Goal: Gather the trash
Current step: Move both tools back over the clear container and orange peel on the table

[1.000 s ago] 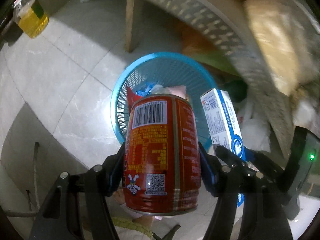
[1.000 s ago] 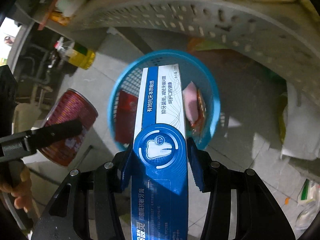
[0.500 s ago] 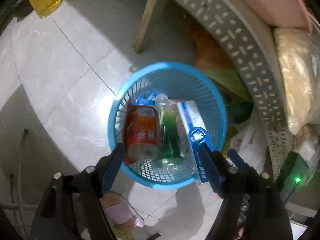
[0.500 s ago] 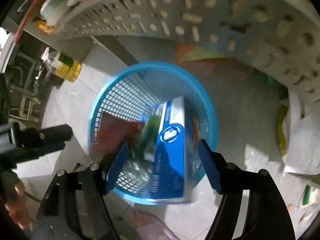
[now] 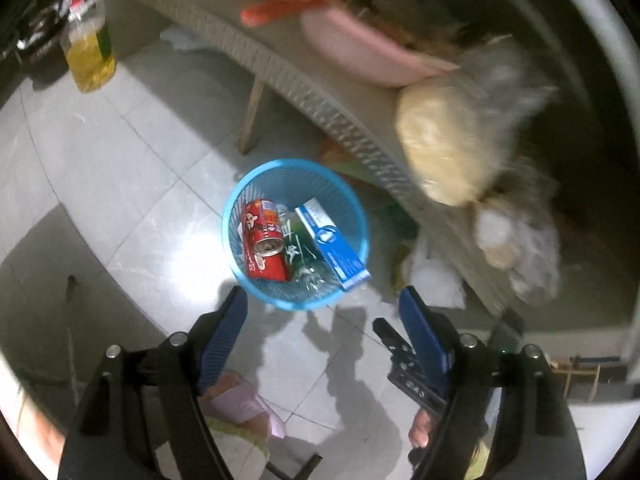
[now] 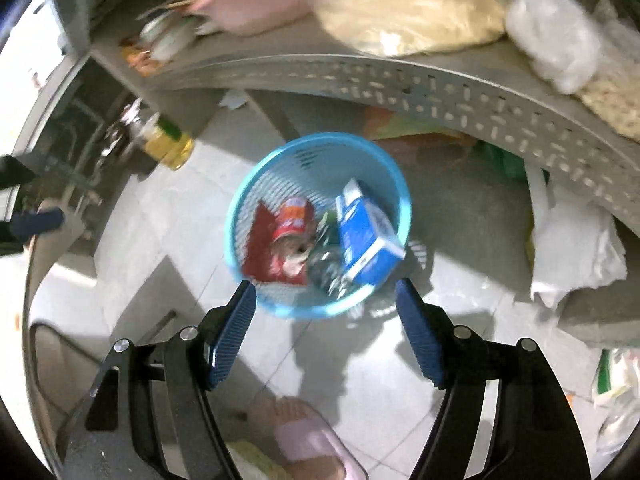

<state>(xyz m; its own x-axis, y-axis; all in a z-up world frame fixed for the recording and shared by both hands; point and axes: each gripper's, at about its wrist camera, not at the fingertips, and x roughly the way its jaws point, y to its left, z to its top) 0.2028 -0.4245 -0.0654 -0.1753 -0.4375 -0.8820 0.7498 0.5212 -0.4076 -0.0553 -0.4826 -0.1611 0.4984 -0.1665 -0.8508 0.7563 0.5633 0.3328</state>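
A blue mesh basket (image 5: 244, 196) stands on the tiled floor beside the table; it also shows in the right wrist view (image 6: 248, 184). In it lie a red can (image 5: 262, 234), a green plastic bottle (image 5: 298, 242) and a blue-and-white toothpaste box (image 5: 332, 246). The right wrist view shows the can (image 6: 294, 216) and the box (image 6: 366, 232) too. My left gripper (image 5: 324, 300) is open and empty, above the basket. My right gripper (image 6: 325, 294) is open and empty, also above it.
A grey perforated table (image 5: 320, 104) carries a pink tray (image 5: 360, 48) and a pale bag (image 5: 444, 132). A bottle of yellow oil (image 5: 90, 54) stands on the floor at left. White bags (image 6: 572, 248) lie under the table. The person's foot in a pink slipper (image 5: 240, 404) is below.
Both grippers let go: the can and the toothpaste box dropped into the basket. Both grippers have since risen and pulled back from it, open.
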